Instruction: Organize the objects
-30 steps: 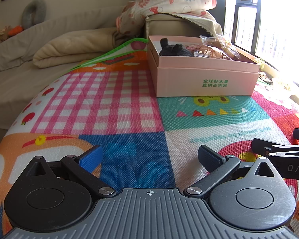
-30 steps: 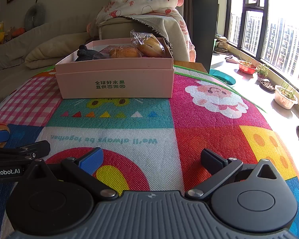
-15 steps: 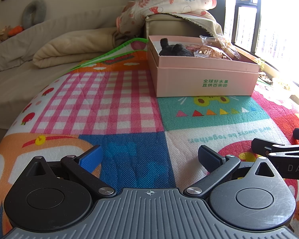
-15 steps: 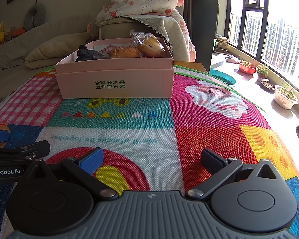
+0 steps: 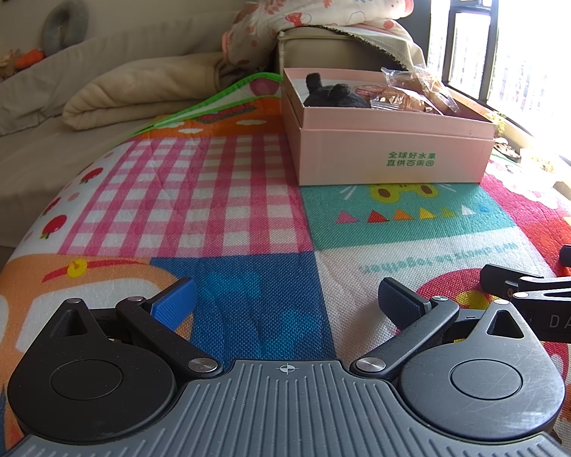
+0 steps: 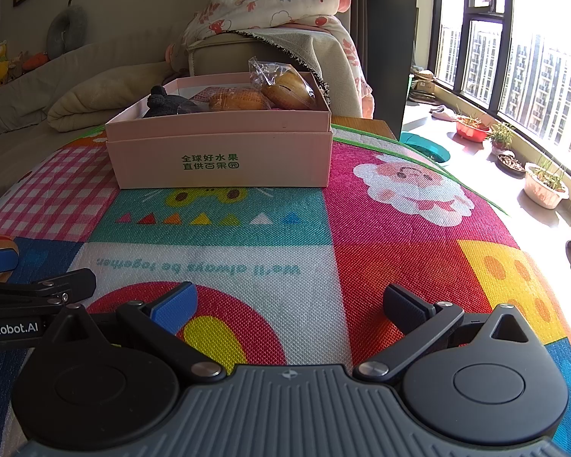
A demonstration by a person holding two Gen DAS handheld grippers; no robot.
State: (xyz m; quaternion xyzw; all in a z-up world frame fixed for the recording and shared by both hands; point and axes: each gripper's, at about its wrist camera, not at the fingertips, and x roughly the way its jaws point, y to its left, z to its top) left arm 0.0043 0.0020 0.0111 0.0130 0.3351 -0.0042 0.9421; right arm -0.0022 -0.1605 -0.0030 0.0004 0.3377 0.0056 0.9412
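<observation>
Nothing differs from the frames a second and half a second ago: mat, box and both grippers sit exactly as before.

The colourful patchwork mat (image 5: 217,190) fills the ground in both views. On it, at about 1 o'clock in the left wrist view and 11 o'clock in the right wrist view, stands the pink box (image 6: 220,152), open at the top, its long axis running left to right across the right wrist view, the side with green print facing the cameras. Inside, a dark plush toy (image 6: 163,104) lies at the left end and bagged bread (image 6: 281,87) at the right end; the lower parts of both are hidden by the box wall, and what lies between them is hard to make out.

The left gripper (image 5: 285,302) rests low over the mat with its jaws spread wide and nothing between them. The right gripper (image 6: 289,304) is likewise wide apart and empty; each shows only partly at the edge of the other's view.
</observation>
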